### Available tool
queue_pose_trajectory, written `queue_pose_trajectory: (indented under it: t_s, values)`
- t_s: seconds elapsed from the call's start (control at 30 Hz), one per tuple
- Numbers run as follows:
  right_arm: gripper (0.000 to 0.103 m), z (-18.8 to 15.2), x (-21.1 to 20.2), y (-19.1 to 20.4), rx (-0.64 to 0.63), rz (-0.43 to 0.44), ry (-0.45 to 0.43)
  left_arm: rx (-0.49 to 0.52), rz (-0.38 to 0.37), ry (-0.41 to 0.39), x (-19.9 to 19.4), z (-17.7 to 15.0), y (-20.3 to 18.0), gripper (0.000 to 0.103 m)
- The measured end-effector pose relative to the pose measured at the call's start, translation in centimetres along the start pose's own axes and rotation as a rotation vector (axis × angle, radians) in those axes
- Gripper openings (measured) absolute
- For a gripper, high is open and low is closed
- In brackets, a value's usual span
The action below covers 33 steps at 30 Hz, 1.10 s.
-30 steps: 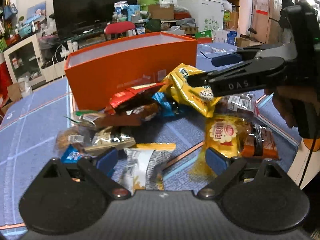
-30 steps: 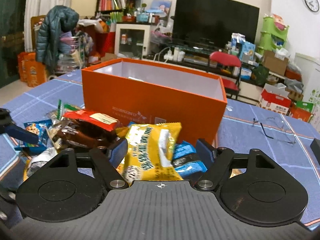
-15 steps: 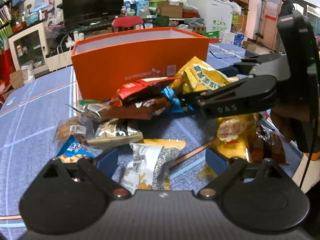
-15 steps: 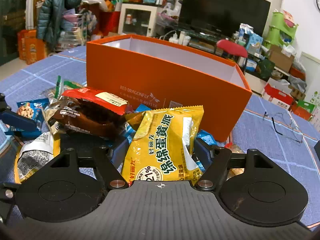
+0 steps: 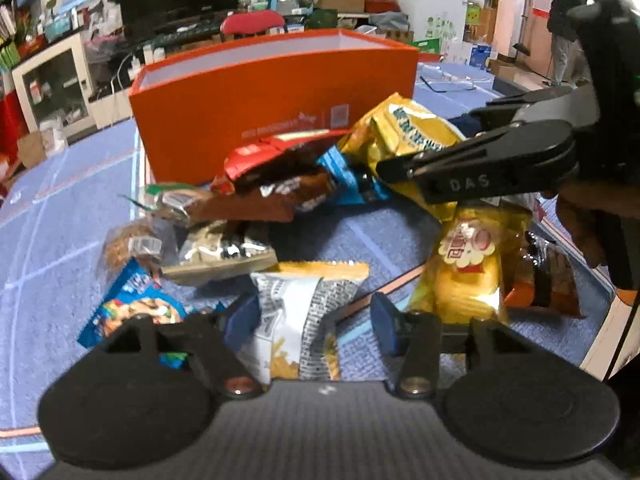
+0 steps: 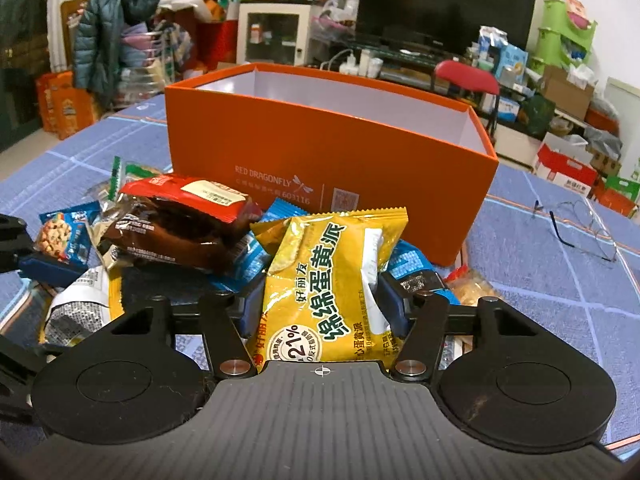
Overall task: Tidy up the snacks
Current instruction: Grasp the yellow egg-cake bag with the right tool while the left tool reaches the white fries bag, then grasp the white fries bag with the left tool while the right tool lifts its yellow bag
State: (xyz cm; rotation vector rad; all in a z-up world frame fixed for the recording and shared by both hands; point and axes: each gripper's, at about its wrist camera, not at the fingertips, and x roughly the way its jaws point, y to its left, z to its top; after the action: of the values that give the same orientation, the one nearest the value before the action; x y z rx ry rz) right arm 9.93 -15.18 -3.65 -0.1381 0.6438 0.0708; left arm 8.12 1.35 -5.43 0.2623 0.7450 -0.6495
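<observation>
On the left of the blue cloth-covered desk (image 5: 60,216), a small blue foil packet printed with biscuits (image 5: 132,308) is lying flat beside a clear wrapper of brown crumbly snacks (image 5: 124,240). Just right of these, the left hand-held gripper (image 5: 316,320) is sitting low over a white and grey crinkled foil pouch with a yellow top edge (image 5: 304,304). Its jaws have just been closing and are standing narrow; the left blue pad is touching the pouch, while the right pad is standing slightly clear, so a firm grip is not showing. Behind it, a red and brown plastic-wrapped chocolate cake (image 6: 180,216) is resting on the heap in front of the tall open orange cardboard box (image 6: 320,152), which is standing near the middle of the desk. Further right, the right hand-held gripper (image 6: 324,300) is clamping a yellow foil egg-yolk pie packet with green lettering (image 6: 328,276), its jaws having just been closing, both blue pads pressing the packet's sides. Small blue wrapped bars (image 6: 408,260) are lying under that packet. In the left wrist view, a yellow plastic bag of wafers with a red and white label (image 5: 468,268) is lying right of the pouch. A pair of thin-framed spectacles (image 6: 580,228) is resting on the desk's far right.
</observation>
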Motion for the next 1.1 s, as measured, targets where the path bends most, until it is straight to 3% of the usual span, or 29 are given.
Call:
queue_pose_trajectory:
  t_s: [0.17,0.33,0.53,1.1]
  values:
    - [0.039,0.1,-0.1,0.0,0.008,0.01,0.008,-0.079,0.019,0.02,-0.2,0.0,0.4,0.046]
    - [0.039,0.0,-0.1,0.3,-0.007,0.001,0.006,-0.128,0.066,0.023,-0.2,-0.1,0.5,0.05]
    - [0.03,0.1,-0.2,0.4,-0.011,0.001,0.008,-0.218,0.178,0.023,-0.1,0.4,-0.6,0.042]
    - [0.028,0.4,-2.3,0.1,-0.034,0.016,-0.038,-0.319,0.172,-0.029,-2.8,0.6,0.4,0.033]
